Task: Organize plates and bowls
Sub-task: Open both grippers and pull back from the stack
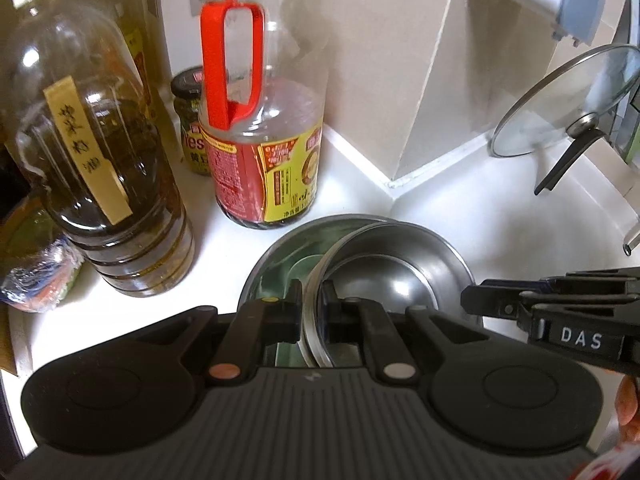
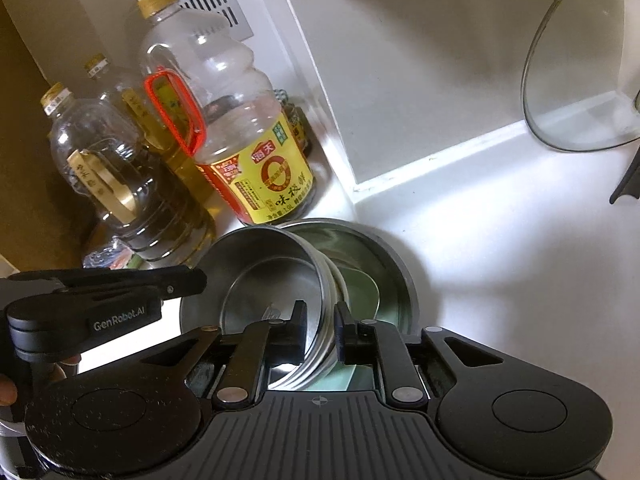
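A small steel bowl point(image 1: 394, 276) sits tilted inside a wider steel plate point(image 1: 276, 264) on the white counter. My left gripper point(image 1: 311, 304) is shut on the bowl's left rim. My right gripper point(image 2: 320, 328) is shut on the bowl's right rim point(image 2: 320, 312), with the bowl point(image 2: 260, 276) leaning over the plate point(image 2: 384, 268). Each gripper shows in the other's view: the right one point(image 1: 520, 308) at the right edge, the left one point(image 2: 100, 296) at the left.
Oil and sauce bottles point(image 1: 104, 168) point(image 1: 260, 140) and a jar point(image 1: 192, 120) stand at the back left. A white wall column point(image 1: 400, 80) rises behind. A glass lid point(image 1: 568, 104) leans at the right. A wrapped packet point(image 1: 36, 276) lies at the left.
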The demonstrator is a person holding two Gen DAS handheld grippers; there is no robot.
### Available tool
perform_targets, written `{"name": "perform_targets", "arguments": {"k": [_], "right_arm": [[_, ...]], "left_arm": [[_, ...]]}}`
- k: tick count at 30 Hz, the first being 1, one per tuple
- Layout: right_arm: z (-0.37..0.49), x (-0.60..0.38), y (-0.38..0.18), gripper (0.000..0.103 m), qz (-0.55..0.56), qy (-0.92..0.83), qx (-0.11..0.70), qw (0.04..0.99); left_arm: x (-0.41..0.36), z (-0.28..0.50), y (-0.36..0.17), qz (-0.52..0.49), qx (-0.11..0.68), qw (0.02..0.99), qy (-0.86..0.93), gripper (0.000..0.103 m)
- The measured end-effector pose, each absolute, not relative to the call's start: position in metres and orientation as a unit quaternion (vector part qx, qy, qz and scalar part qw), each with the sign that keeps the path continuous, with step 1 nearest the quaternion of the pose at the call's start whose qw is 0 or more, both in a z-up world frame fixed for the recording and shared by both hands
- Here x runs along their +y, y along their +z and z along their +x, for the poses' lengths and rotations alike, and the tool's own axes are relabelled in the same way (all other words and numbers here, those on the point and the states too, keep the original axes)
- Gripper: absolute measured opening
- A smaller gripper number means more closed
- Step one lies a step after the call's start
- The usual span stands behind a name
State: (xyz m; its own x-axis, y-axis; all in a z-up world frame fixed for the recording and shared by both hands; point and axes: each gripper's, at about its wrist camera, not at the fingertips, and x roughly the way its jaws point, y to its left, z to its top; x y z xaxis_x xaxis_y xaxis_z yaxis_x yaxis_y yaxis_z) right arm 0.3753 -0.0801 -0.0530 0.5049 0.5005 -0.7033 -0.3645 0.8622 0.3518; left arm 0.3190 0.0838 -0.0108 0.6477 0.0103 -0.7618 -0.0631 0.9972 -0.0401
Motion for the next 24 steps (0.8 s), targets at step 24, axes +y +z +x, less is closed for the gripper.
{"name": "perform_targets", "arguments": {"k": [24], "right_arm": [[0.253, -0.123, -0.058, 0.06, 0.075, 0.243, 0.341, 0.905]], "left_arm": [[0.056, 0.179, 0.002, 0.018, 0.334, 0.94, 0.061, 0.041]]}}
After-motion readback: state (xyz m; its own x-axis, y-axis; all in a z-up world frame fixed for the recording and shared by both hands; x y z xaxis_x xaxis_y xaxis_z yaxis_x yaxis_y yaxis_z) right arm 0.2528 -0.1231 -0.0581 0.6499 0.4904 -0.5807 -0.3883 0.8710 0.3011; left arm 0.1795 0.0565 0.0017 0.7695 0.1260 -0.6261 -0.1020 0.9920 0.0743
